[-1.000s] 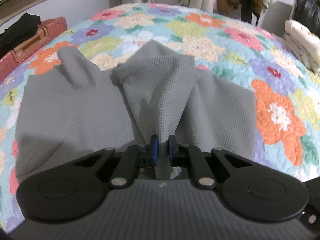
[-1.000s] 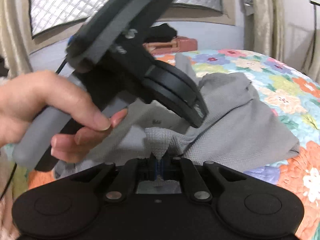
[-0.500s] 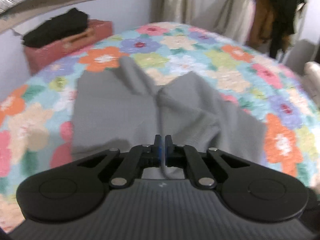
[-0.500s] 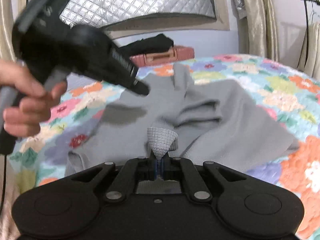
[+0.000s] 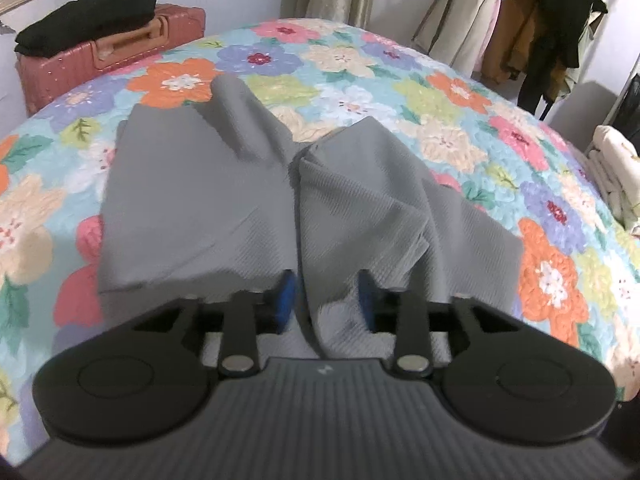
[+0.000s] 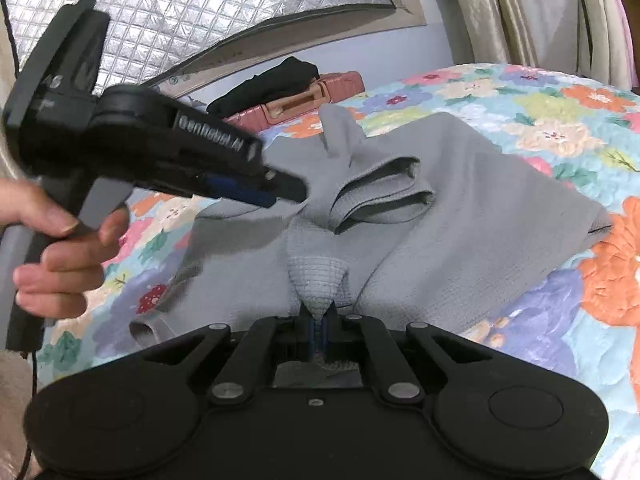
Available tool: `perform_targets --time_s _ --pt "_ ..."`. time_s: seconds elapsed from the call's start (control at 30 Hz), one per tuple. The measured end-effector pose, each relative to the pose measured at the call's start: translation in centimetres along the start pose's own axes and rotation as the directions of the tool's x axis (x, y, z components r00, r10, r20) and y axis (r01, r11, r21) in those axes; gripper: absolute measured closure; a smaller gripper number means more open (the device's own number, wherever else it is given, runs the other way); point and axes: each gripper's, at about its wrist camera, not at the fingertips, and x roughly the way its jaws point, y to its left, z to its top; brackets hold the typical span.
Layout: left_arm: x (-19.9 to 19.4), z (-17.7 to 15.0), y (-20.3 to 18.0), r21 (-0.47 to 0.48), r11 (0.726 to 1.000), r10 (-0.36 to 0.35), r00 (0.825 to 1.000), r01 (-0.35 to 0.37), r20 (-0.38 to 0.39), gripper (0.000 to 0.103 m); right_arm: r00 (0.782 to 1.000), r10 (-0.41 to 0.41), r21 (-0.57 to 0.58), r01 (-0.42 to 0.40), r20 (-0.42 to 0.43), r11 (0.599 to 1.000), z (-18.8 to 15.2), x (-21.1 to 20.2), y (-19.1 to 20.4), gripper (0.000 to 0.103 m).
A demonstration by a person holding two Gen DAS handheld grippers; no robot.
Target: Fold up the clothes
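Bed [image 5: 460,92]: covered by a quilt with big flowers, filling most of both views.
Shirt [image 5: 208,200]: grey knit, lying rumpled on the quilt in the middle of the bed, one sleeve reaching toward the far left, folds bunched at the centre.
Suitcase [image 5: 120,44]: pink, at the far left edge of the bed, dark folded clothes on top.
Left gripper [image 5: 326,300]: jaws spread wide, blue pads on either side of a ridge of shirt cloth, not pinching it.
Right gripper [image 6: 318,326]: jaws closed narrow on a ribbed edge of the shirt at its near side.
Hand [image 6: 60,256]: wrapped around the left gripper's handle, seen at left in the right wrist view.
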Motion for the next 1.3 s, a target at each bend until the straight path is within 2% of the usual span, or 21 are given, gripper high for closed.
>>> perform_targets --time_s 0.17,0.3,0.4,0.47,0.5,0.57,0.63,0.67,0.73,0.77,0.8,0.93,1.0,1.07,1.13,1.17,1.23,1.3 --pt "1.3 0.2 -0.3 0.045 0.999 -0.011 1.000 0.012 -0.013 0.051 1.000 0.021 0.002 -0.022 0.004 1.000 0.3 0.2 0.0 0.097" --pt "2.8 0.3 -1.7 0.146 0.989 -0.019 1.000 0.022 -0.019 0.039 0.999 0.035 0.030 -0.035 -0.004 0.999 0.2 0.6 -0.3 0.096" --pt "3.2 0.5 -2.7 0.167 0.983 -0.071 0.997 0.077 -0.043 0.039 0.997 0.059 0.028 -0.058 -0.041 0.998 0.6 0.6 0.2 0.096" --pt "3.5 0.7 -3.4 0.180 0.977 -0.105 0.993 0.114 -0.060 0.039 0.997 0.068 -0.012 -0.069 -0.042 0.998 1.0 0.3 0.8 0.096" --pt "3.9 0.6 -3.9 0.211 0.973 -0.079 0.995 0.091 -0.063 0.039 0.997 0.062 -0.051 -0.064 -0.035 0.997 1.2 0.1 1.3 0.097" --pt "5.0 0.3 -5.0 0.320 0.947 0.060 0.997 -0.041 -0.050 0.039 0.998 0.055 -0.071 -0.057 -0.033 0.996 1.3 0.5 1.5 0.097" --pt "6.4 -0.1 -5.5 0.368 0.920 0.163 0.986 -0.135 -0.045 0.039 0.997 0.067 -0.047 -0.069 -0.043 0.997 1.0 1.2 1.3 0.097" --pt "6.7 -0.1 -5.4 0.366 0.916 0.190 0.981 -0.164 -0.037 0.039 0.996 0.068 -0.045 -0.071 -0.051 0.996 0.8 1.5 1.3 0.097" --pt "6.0 0.2 -4.7 0.328 0.924 0.209 0.978 -0.196 -0.005 0.051 0.996 0.065 -0.053 -0.068 -0.059 0.996 0.5 1.9 1.2 0.096" --pt "5.6 0.4 -4.4 0.308 0.927 0.219 0.976 -0.212 0.011 0.077 0.996 0.068 -0.049 -0.071 -0.058 0.996 0.4 1.9 1.1 0.096" --pt "5.3 0.5 -4.0 0.288 0.930 0.229 0.973 -0.227 0.027 0.090 0.996 0.071 -0.045 -0.073 -0.057 0.996 0.4 2.0 1.0 0.096" --pt "3.9 1.1 -2.7 0.205 0.936 0.272 0.958 -0.284 0.087 0.095 0.992 0.119 0.067 -0.117 -0.039 0.991 0.7 1.7 -0.2 0.096" --pt "2.0 1.4 -0.9 0.087 0.960 0.258 0.960 -0.267 0.105 0.095 0.987 0.163 0.120 -0.160 -0.014 0.980 0.7 1.3 -0.7 0.096" --pt "0.0 1.7 2.0 -0.086 0.979 0.193 0.975 -0.184 0.109 0.095 0.978 0.210 0.121 -0.211 0.014 0.970 0.9 0.9 -0.4 0.097" --pt "-1.6 1.7 4.6 -0.226 0.972 0.098 0.987 -0.068 0.125 0.095 0.967 0.253 0.086 -0.255 0.033 0.963 1.0 0.7 0.3 0.096" --pt "-1.8 1.6 5.7 -0.268 0.962 0.083 0.989 -0.047 0.124 0.095 0.961 0.275 0.070 -0.277 0.037 0.958 1.0 0.7 0.7 0.096" --pt "-0.8 1.6 7.1 -0.294 0.952 0.111 0.992 -0.089 0.058 0.092 0.960 0.278 0.043 -0.279 0.035 0.959 0.8 0.9 1.4 0.096" --pt "0.9 1.2 8.2 -0.332 0.931 0.146 0.989 -0.149 -0.034 0.083 0.968 0.251 0.026 -0.251 0.010 0.968 0.5 1.4 1.6 0.096"
